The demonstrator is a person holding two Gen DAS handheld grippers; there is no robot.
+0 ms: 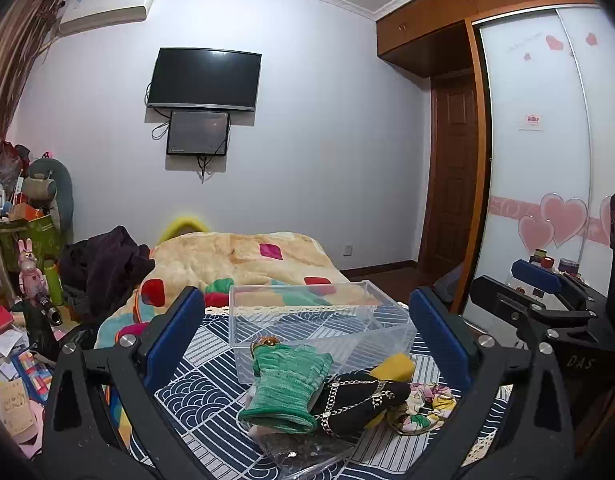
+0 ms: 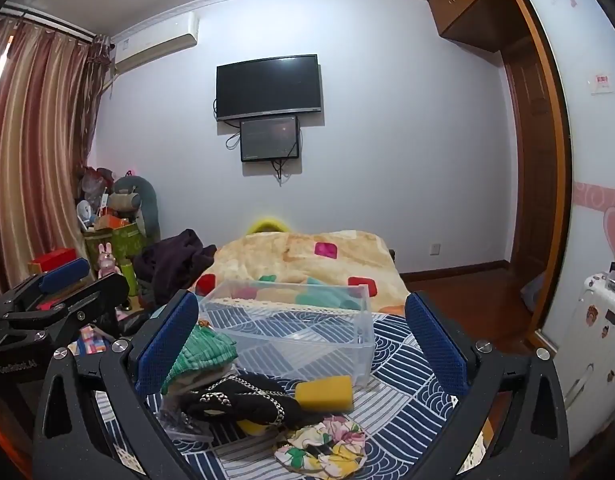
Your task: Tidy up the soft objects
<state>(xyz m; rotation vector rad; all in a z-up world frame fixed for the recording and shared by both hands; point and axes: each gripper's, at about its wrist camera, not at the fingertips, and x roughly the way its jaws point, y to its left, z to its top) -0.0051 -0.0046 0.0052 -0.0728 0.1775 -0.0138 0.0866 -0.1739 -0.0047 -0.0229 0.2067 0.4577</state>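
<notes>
A pile of soft things lies on the blue patterned cloth [image 1: 203, 408] in front of an empty clear plastic bin [image 1: 319, 320]. It holds a green knit glove [image 1: 287, 384], a black glove with silver chains [image 1: 359, 400], a yellow sponge [image 1: 393, 366] and a floral scrunchie [image 1: 423, 408]. My left gripper [image 1: 307, 344] is open and empty, hovering over the pile. My right gripper [image 2: 303, 344] is open and empty too, above the same green glove [image 2: 203, 354], black glove [image 2: 243, 400], sponge [image 2: 325, 392], scrunchie [image 2: 323, 444] and bin [image 2: 291, 328].
A colourful blanket [image 1: 235, 260] lies bunched behind the bin, dark clothes [image 1: 103, 272] to its left. Cluttered boxes and toys [image 1: 27, 240] stand at the far left. A wardrobe with sliding doors [image 1: 547, 140] is on the right. A clear packet [image 1: 303, 452] lies under the gloves.
</notes>
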